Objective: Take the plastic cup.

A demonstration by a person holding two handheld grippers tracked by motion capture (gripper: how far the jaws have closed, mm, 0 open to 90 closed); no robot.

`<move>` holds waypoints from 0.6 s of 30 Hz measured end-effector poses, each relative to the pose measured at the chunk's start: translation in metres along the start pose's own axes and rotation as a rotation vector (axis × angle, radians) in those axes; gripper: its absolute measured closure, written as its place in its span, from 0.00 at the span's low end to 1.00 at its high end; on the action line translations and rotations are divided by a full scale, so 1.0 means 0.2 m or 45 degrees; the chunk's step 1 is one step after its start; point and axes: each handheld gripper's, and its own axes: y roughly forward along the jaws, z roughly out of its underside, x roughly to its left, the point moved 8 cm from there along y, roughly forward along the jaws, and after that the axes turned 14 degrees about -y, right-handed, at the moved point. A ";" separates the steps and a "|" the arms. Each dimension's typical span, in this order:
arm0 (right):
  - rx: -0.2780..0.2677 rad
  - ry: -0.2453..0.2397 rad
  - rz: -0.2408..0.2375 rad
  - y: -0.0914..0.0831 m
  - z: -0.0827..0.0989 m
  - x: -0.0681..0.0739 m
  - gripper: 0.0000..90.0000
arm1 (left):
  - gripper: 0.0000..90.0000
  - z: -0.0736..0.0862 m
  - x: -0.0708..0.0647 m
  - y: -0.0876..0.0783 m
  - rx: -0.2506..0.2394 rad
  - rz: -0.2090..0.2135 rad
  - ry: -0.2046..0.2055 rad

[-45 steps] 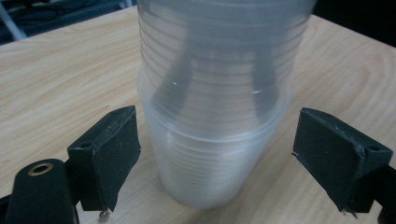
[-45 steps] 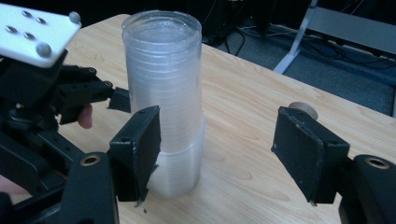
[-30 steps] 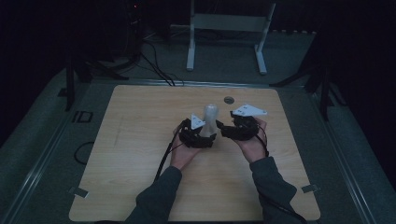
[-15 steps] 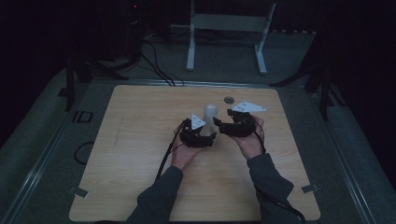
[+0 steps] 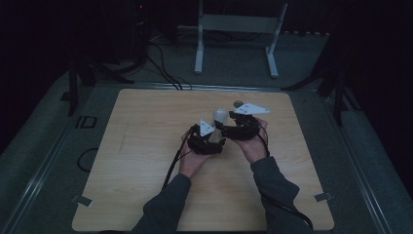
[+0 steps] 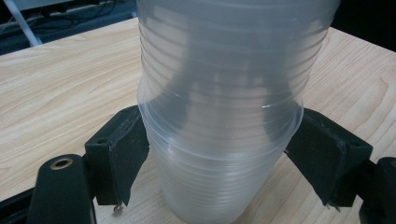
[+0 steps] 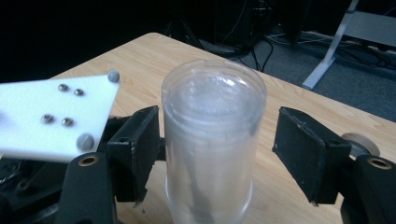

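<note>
Clear ribbed plastic is what I'm working with: a stack of nested cups [image 6: 219, 121] standing upside down just above the middle of the high view, on the pale wooden table [image 5: 146, 161]. My left gripper [image 6: 219, 154] has just been closing, and in its own view both black jaws now sit against the rim ridge low on the stack, so I read it as clamped on the cups. My right gripper [image 7: 212, 154], coming in from the right of the high view, straddles the top of the stack [image 7: 212, 140]; its jaws stand half wide, the left one looks close to the wall, the right one clearly off it, so no grip there yet. Here's my worry: thin plastic like this buckles, and if I squeeze harder on the left the rim could fold and lock the cups tighter together. If the right jaws close unevenly, the near one could shove the stack sideways before the far one arrives, tilting it in my left hold. A small round dark object [image 5: 238, 103] sits near the upper right edge of the table, beyond the stack; a toppled stack could roll toward it.
</note>
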 end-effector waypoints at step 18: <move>-0.020 0.043 -0.016 0.06 -0.02 -0.01 0.43 | 0.24 0.00 -0.02 0.00 -0.019 0.000 0.018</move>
